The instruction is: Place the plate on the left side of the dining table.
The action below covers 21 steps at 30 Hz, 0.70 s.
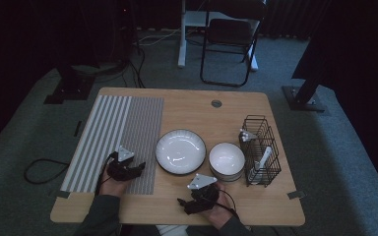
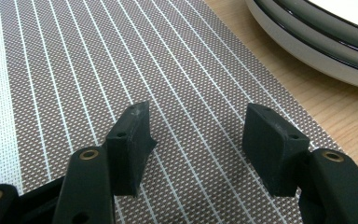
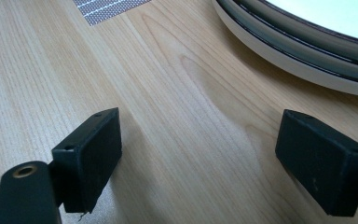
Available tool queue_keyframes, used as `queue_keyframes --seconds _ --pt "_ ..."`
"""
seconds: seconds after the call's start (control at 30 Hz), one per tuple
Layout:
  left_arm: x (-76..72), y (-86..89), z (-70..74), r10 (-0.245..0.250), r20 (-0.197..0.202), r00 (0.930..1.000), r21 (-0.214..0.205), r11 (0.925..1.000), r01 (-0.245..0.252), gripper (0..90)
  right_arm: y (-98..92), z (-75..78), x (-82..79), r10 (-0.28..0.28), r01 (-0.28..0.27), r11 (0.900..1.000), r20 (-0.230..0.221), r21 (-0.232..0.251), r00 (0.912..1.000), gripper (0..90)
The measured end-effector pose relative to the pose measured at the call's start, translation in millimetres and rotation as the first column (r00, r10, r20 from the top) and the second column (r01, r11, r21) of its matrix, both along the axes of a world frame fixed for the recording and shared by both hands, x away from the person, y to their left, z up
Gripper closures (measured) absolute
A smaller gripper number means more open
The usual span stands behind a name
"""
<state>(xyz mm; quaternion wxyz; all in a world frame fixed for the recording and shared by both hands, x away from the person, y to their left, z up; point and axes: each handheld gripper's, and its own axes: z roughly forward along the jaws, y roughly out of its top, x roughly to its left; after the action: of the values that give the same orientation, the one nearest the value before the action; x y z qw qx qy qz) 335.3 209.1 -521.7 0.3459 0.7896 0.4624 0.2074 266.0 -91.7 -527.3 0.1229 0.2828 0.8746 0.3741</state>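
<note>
A stack of white plates with dark rims (image 1: 180, 151) sits mid-table, with stacked white bowls (image 1: 227, 160) to its right. My left gripper (image 1: 137, 169) rests low over the striped placemat (image 1: 113, 132), jaws open and empty. The left gripper view shows its jaws (image 2: 196, 126) spread above the mat (image 2: 74, 70), with the plates' rim (image 2: 317, 42) at the upper right. My right gripper (image 1: 183, 203) lies near the table's front edge, open with nothing between its jaws. In the right gripper view its jaws (image 3: 196, 140) hover over bare wood, the plates (image 3: 307, 46) ahead to the right.
A black wire basket (image 1: 261, 150) holding white cutlery stands at the table's right side. The wooden table (image 1: 236, 108) has a cable hole at the back. A folding chair (image 1: 229, 39) stands on the floor behind. A placemat corner (image 3: 107, 7) shows ahead of the right gripper.
</note>
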Motion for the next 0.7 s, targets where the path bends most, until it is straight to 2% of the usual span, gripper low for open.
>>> queue_keyframes --seconds 0.5,0.7 --pt "-0.3 -0.6 -0.1 0.006 -0.001 1.0000 -0.003 1.0000 -0.006 41.9 1.0 0.0 -0.6 0.003 -0.003 1.0000 -0.001 0.001 1.0000 14.0" --pt "-0.3 -2.4 -0.1 0.008 -0.003 1.0000 0.000 1.0000 -0.008 39.6 2.3 0.4 -3.1 0.003 -0.003 0.9999 0.008 0.010 1.0000 20.4"
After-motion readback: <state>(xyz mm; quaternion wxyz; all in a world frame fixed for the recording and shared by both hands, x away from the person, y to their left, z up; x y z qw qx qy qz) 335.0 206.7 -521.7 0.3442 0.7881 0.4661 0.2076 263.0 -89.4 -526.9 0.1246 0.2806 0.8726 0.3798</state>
